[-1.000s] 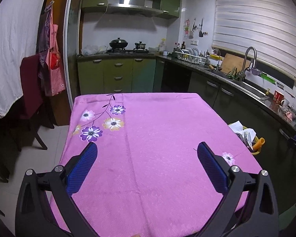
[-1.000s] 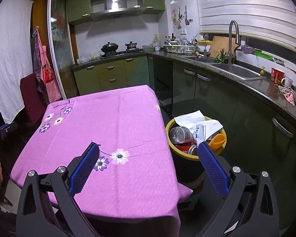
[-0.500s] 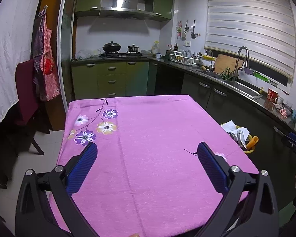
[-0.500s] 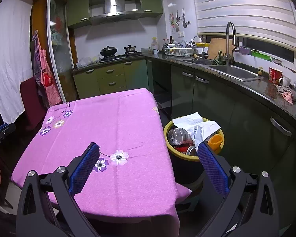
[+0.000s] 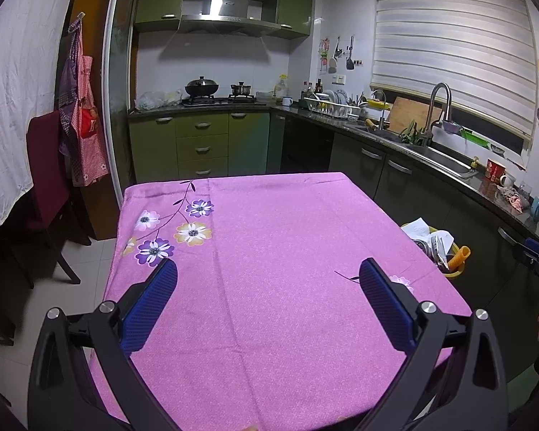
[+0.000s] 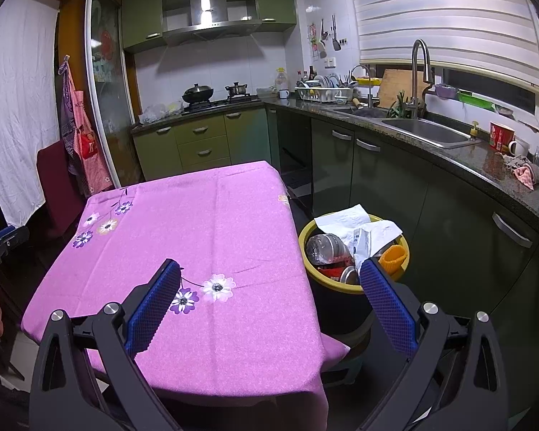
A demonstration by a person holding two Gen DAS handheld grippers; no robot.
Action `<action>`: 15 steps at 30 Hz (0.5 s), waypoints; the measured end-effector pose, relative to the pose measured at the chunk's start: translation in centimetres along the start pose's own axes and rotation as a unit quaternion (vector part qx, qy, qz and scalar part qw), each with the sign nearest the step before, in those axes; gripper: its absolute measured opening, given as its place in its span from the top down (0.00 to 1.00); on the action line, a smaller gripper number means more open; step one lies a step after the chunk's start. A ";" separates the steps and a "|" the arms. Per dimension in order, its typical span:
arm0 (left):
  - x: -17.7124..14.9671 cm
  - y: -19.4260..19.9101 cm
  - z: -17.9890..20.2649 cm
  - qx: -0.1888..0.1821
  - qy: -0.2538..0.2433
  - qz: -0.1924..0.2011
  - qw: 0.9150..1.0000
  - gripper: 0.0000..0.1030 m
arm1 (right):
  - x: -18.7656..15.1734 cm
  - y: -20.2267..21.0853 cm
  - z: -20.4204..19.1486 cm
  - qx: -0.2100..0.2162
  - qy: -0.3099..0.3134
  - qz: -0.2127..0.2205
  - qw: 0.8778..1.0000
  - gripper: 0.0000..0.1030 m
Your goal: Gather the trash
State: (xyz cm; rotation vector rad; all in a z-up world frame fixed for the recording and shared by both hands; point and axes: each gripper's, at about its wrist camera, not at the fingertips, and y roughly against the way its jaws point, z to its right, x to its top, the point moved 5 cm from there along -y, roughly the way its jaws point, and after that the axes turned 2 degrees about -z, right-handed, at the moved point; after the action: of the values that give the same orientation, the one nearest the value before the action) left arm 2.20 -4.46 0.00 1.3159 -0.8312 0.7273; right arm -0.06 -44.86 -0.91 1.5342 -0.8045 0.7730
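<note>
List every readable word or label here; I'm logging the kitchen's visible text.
"K": on the red pocket of the hanging apron.
Red cup: white print, too blurred to read.
Packet in the trash bin: print too small to read.

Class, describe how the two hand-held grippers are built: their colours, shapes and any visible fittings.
Both the left gripper and the right gripper look alike: a black frame with triangular cut-outs, two angled fingers faced with blue textured pads, and round silver bolts at the joints. No cables or sleeves show.
</note>
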 end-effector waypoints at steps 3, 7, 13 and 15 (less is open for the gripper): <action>0.1 0.0 0.1 -0.001 -0.001 -0.001 1.000 0.06 | 0.0 0.0 0.0 0.000 0.000 0.000 1.000 0.04; 0.1 -0.1 0.2 0.001 -0.002 -0.002 1.000 0.06 | 0.0 0.0 0.0 0.000 0.000 -0.001 1.000 0.04; 0.0 -0.4 0.3 -0.001 -0.004 -0.007 1.000 0.06 | 0.1 -0.1 -0.1 -0.001 -0.001 -0.002 1.000 0.04; 0.0 -0.5 0.4 -0.002 -0.005 -0.008 1.000 0.06 | 0.1 -0.1 -0.2 0.000 0.000 -0.001 1.000 0.04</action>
State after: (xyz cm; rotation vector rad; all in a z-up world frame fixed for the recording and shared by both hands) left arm 2.53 -4.91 -0.27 1.3224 -0.8286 0.7068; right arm 0.10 -44.70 -0.89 1.5355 -0.8026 0.7703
